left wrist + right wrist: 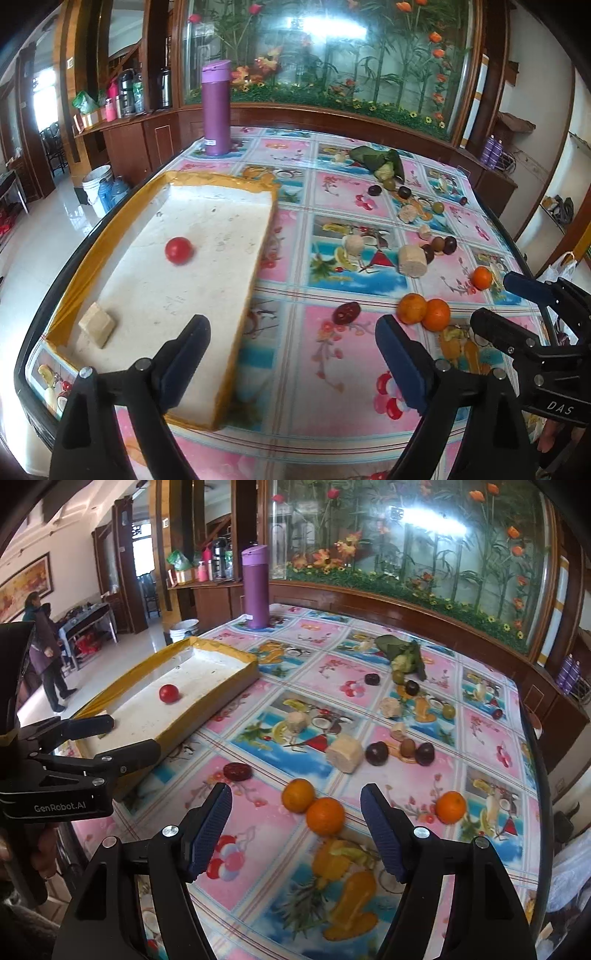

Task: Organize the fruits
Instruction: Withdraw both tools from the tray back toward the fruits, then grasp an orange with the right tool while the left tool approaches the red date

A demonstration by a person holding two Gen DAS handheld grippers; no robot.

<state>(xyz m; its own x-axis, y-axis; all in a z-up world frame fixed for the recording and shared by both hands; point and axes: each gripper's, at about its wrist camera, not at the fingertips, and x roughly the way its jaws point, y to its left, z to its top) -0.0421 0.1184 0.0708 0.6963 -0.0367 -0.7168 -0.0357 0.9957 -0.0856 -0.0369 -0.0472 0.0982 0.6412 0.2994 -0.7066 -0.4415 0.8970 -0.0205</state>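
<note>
Both tools — left (291,339), right (295,812) — gape empty; the right faces two touching oranges (312,805) — closing on one could roll its neighbour across the worktop (258,827).

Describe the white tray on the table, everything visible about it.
The tray is a long, shallow rectangular box, white and foam-like inside with scuffs and specks, its rim and outer walls wrapped in yellow-brown tape. It lies flat on the patterned tablecloth along the table's left edge. Inside are a red tomato and a pale beige block near the front corner. Neither gripper touches it.
</note>
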